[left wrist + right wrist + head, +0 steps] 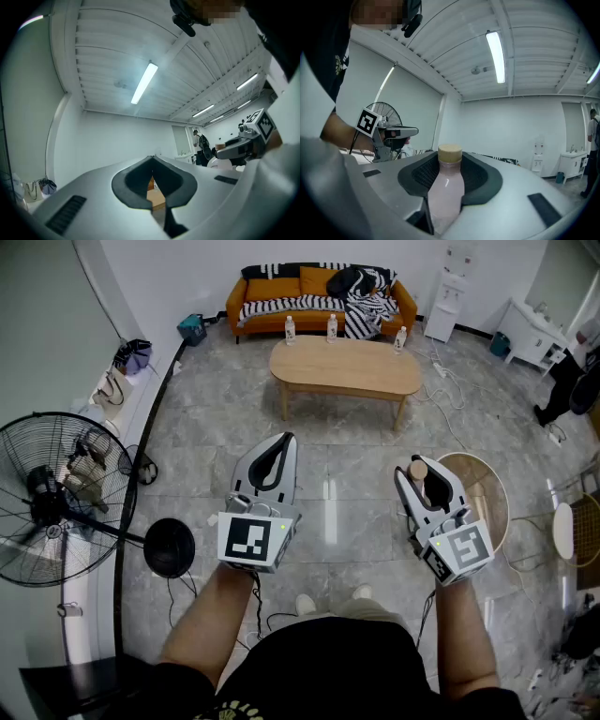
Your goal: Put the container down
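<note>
The right hand-held gripper, clamped on the upright bottle, points toward the surface, whose near edge lies well ahead.

right tool: clamped on pink bottle | tan cap up | fan at left

Orange sofa at the far wall, striped blanket draped over it, oval wooden coffee table in front, 3 bottles along its far edge, black standing fan at left, white water dispenser, grey floor.
</note>
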